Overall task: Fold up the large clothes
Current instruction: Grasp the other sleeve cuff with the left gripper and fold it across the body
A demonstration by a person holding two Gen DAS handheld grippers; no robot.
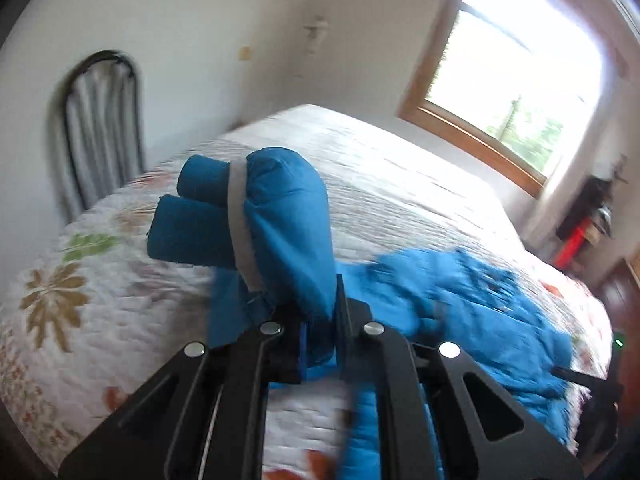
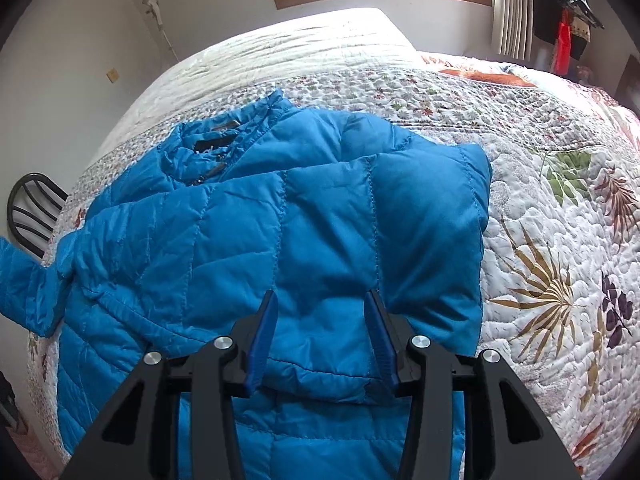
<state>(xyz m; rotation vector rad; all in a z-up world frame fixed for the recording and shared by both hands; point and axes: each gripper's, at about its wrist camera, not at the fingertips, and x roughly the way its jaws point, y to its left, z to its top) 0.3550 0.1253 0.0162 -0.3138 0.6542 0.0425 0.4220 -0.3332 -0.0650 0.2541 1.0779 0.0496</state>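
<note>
A blue quilted puffer jacket [image 2: 280, 216] lies on the floral quilt, collar toward the far left, one sleeve folded across its body. My right gripper [image 2: 322, 304] is open, its blue-padded fingers [image 2: 264, 332] standing just above the folded sleeve near the jacket's hem. My left gripper [image 1: 320, 308] is shut on the jacket's other sleeve [image 1: 280, 216], lifted off the bed, with the cuff end and a grey band sticking up. The rest of the jacket [image 1: 480, 304] lies blurred to the right in that view.
The bed's quilt [image 2: 540, 220] spreads wide around the jacket. A metal chair [image 1: 100, 128] stands by the wall at the bed's left side. A window [image 1: 512, 80] is on the far wall, and clothes hang at the right [image 2: 568, 8].
</note>
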